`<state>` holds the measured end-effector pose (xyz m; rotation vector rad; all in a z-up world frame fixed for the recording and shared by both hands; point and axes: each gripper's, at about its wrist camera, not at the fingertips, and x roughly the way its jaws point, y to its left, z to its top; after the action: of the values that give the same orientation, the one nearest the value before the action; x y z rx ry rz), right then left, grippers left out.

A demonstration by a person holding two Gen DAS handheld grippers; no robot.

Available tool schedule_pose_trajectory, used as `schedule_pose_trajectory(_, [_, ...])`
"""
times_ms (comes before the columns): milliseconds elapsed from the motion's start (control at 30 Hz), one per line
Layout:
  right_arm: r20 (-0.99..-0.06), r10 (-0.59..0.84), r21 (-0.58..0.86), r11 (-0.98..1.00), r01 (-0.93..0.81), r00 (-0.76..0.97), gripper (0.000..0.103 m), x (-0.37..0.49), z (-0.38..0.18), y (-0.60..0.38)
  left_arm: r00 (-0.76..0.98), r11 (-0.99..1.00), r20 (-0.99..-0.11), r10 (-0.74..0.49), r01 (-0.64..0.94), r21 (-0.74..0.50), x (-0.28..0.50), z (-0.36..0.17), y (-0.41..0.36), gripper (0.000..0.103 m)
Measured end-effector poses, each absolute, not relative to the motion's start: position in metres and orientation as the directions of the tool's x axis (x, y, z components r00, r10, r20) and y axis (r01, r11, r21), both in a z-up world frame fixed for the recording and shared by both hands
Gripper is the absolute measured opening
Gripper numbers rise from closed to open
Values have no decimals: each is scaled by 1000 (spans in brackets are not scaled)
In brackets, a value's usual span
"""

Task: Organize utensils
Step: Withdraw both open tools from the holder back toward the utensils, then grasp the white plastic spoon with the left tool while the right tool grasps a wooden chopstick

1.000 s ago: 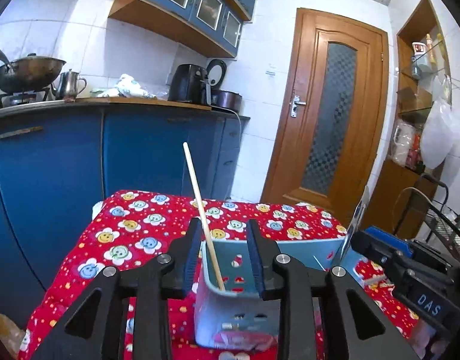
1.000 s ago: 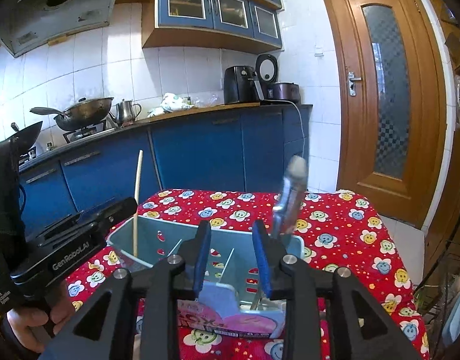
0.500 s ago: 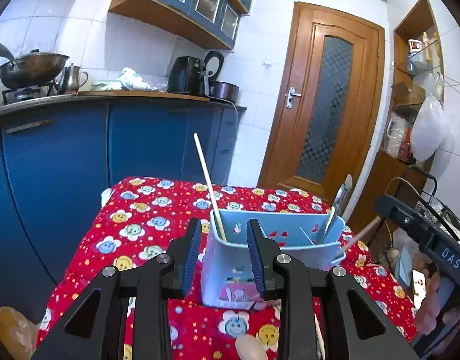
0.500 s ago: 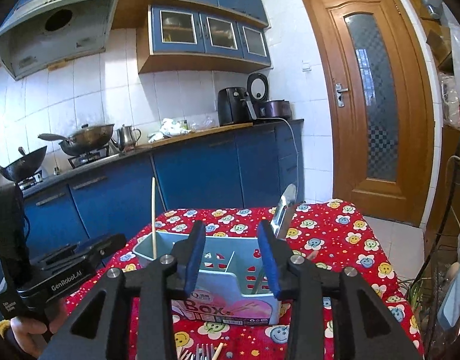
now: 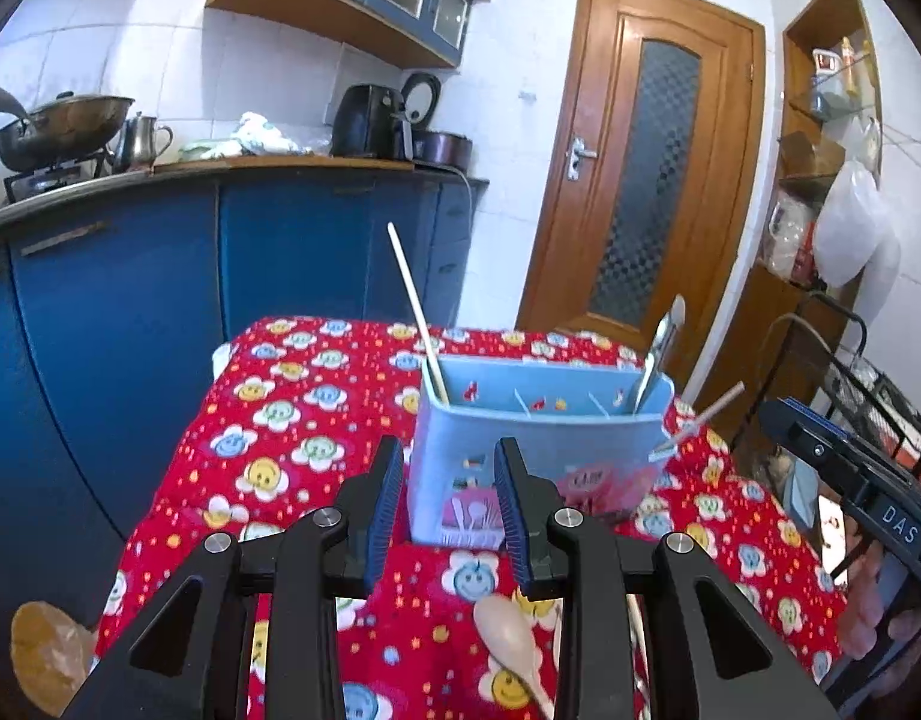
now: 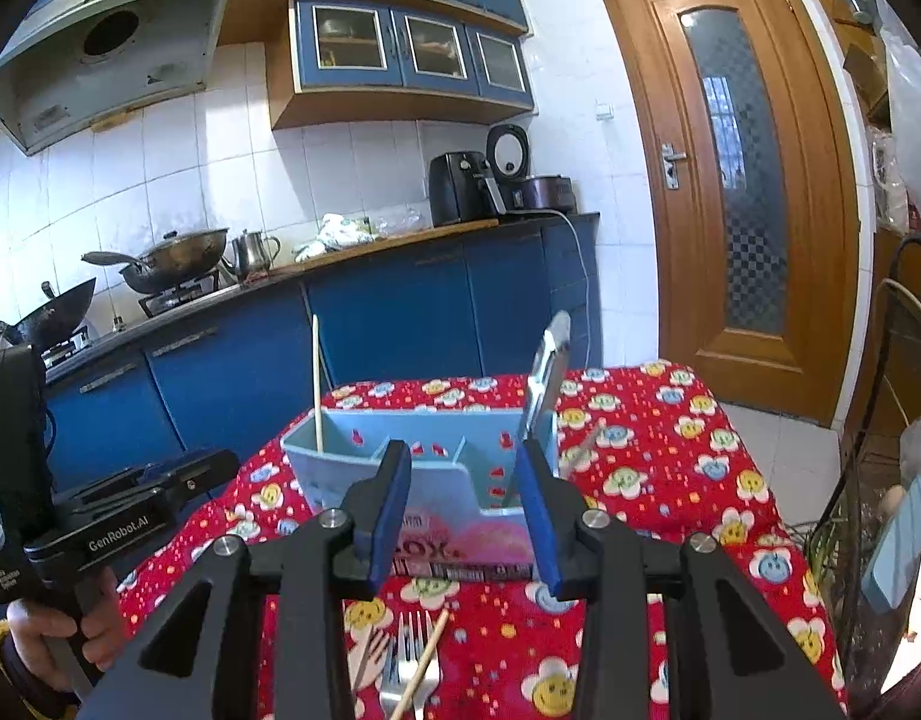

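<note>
Wooden spoon [image 5: 511, 639] in left view only, fork [image 6: 413, 657] in right view only, utensil caddy [image 5: 538, 450] at 12 o'clock of left gripper [image 5: 445, 504] and right gripper [image 6: 463, 510], both grippers' jaws apart, empty.

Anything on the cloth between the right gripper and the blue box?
Right wrist view: a fork and a chopstick lie on the tablecloth, under the right gripper, short of the utensil box.

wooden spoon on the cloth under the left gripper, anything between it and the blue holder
Nothing visible blocks it. The wooden spoon lies on the red tablecloth just below the open left gripper, and only bare cloth separates it from the blue holder. The holder's middle compartments look free; a chopstick and a metal utensil occupy the ends.
</note>
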<state>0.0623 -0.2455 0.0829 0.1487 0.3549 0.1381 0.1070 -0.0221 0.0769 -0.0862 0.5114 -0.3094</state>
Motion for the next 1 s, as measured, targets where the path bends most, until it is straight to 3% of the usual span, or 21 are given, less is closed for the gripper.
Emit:
schedule_pose_trajectory(567, [-507, 162, 246, 969, -38, 847, 40, 34, 33, -266, 690, 949, -659, -299, 285, -132, 84, 35, -36, 32])
schedule_pose_trajectory(1000, [-558, 184, 302, 953, -8, 809, 40, 24, 5, -284, 541, 941, -783, -308, 292, -169, 91, -2, -60, 32])
